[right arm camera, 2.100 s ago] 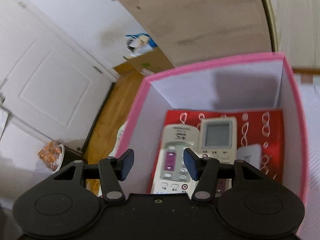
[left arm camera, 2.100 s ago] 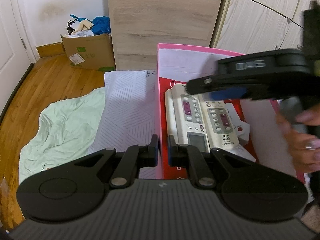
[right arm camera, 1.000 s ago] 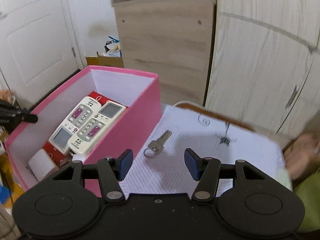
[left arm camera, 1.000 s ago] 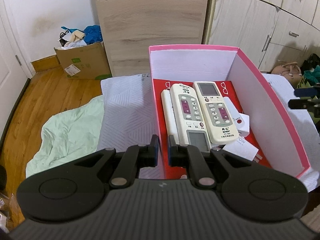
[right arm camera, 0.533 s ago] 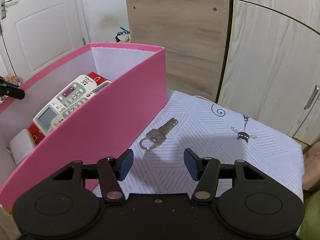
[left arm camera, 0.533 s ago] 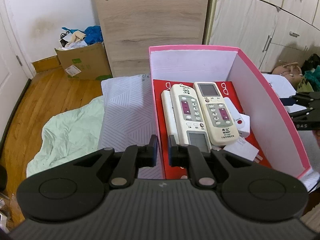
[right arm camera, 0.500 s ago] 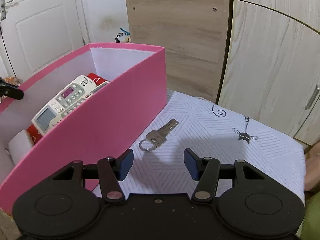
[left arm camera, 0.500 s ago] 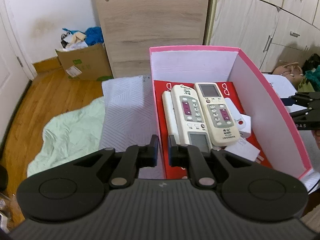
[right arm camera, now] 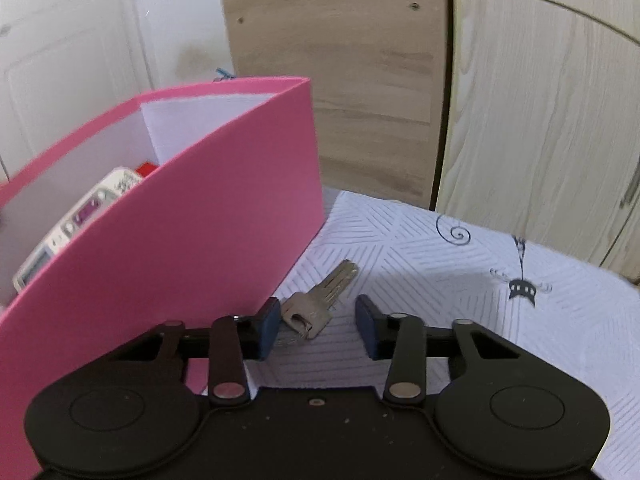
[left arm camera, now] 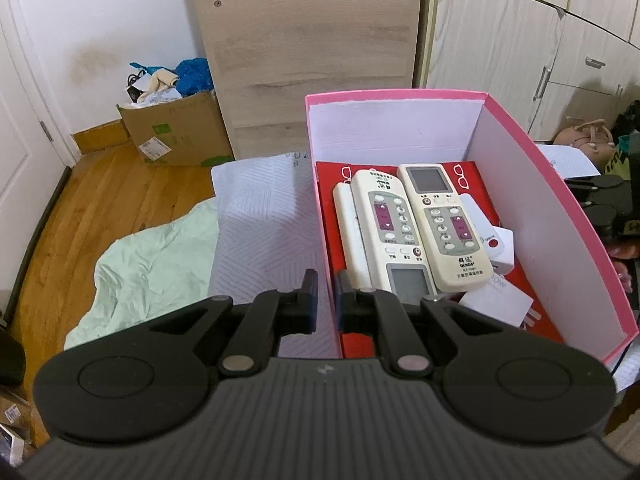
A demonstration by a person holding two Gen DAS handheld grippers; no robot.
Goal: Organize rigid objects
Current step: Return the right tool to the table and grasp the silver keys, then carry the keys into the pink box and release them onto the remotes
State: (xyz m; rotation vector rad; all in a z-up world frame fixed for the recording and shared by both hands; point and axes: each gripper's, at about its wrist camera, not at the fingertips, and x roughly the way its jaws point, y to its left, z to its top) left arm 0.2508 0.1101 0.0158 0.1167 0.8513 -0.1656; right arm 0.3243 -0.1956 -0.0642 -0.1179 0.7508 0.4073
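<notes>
Key pickup beside the box

Left tongs (left arm camera: 324,296) clamped on pink cardboard box (right arm camera: 224,216) wall. Right tongs (right arm camera: 316,326), closing but apart, straddle flat silver metal key (right arm camera: 320,300) on white patterned table cover (right arm camera: 440,280): light, stiff, slippery; pinch the head.

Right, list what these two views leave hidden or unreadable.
- Key ring end: right wrist view, behind the right gripper finger.
- White slim item: left wrist view, mostly under the remotes.
- Pink box contents: right wrist view, blocked by its near wall.
- Remote button labels: too small.
</notes>
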